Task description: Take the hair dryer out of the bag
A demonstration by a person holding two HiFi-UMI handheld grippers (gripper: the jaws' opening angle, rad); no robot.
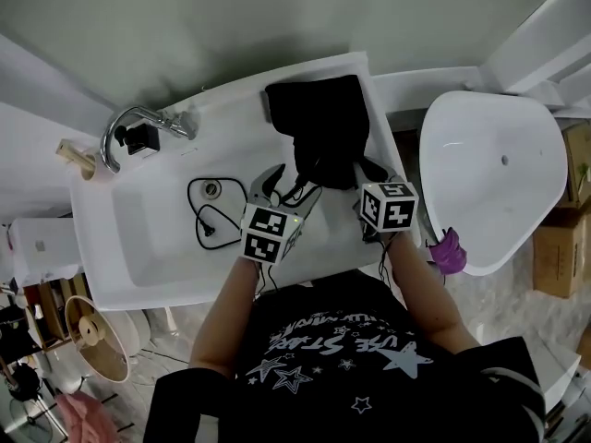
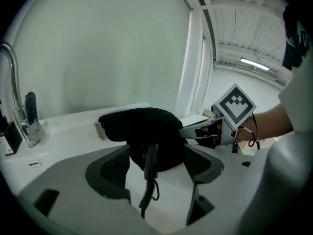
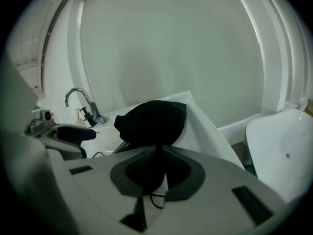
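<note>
- Hair dryer handle (image 2: 150,158): stiff, smooth, probably light; best gripped mid-length.
- Left hand-held gripper (image 2: 157,153) wide open around it.
- Right hand-held gripper (image 3: 159,153) pinching soft bag (image 3: 154,119).

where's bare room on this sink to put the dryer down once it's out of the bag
Basin floor left of the cord is bare, as is the back ledge between faucet and bag. The right end is crowded: bag, left gripper, right gripper.
</note>
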